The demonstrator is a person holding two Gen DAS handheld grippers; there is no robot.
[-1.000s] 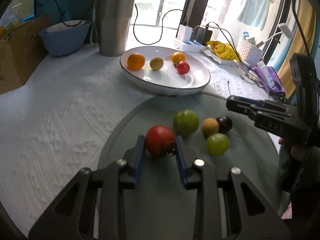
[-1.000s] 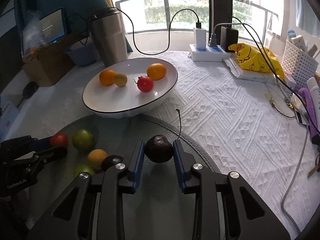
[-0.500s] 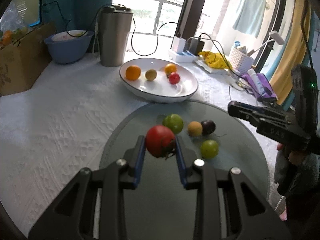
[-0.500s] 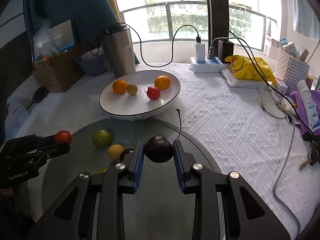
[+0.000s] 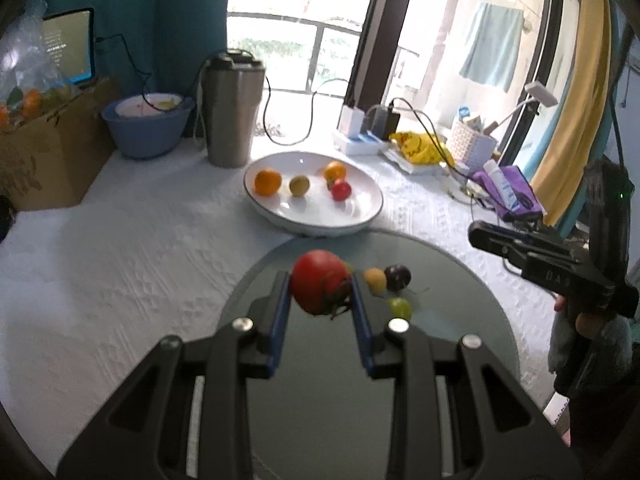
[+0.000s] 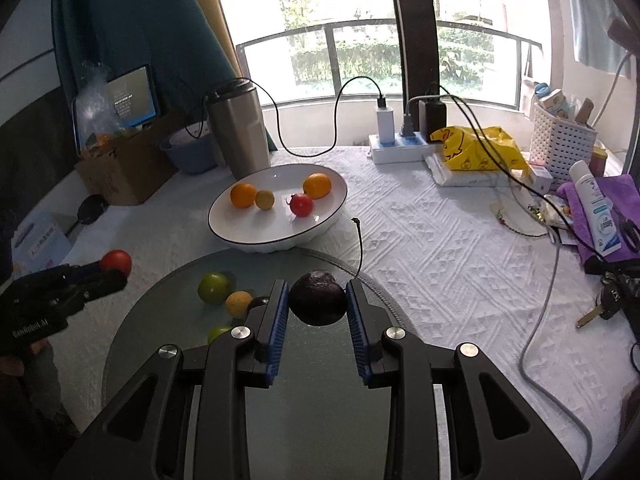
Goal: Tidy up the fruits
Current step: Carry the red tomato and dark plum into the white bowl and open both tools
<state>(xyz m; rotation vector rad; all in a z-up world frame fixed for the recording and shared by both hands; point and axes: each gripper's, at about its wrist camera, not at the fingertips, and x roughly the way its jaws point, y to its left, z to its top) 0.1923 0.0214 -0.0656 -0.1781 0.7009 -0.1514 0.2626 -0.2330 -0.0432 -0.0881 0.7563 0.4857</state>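
Note:
My left gripper [image 5: 320, 284] is shut on a red tomato [image 5: 318, 280], held in the air above the round glass board [image 5: 460, 312]. My right gripper [image 6: 318, 300] is shut on a dark purple fruit [image 6: 318, 298], also lifted over the board [image 6: 160, 320]. On the board lie a green fruit [image 6: 213, 287], a small orange fruit [image 6: 239, 303], a dark fruit [image 5: 397, 276] and a yellow-green one [image 5: 400, 307]. The white plate [image 6: 240, 236] beyond holds two oranges, a yellow fruit [image 6: 264, 199] and a red fruit [image 6: 301, 205].
A steel tumbler [image 5: 232, 112], a blue bowl [image 5: 146, 128] and a cardboard box [image 5: 44, 148] stand at the back left. A power strip [image 6: 400, 148] with cables, a yellow bag [image 6: 476, 148], a white basket [image 6: 562, 140], a tube and keys crowd the right side.
Both grippers have risen with their fruits and drawn back from the plate, so the board, the fruits on it and the plate look smaller and farther away.

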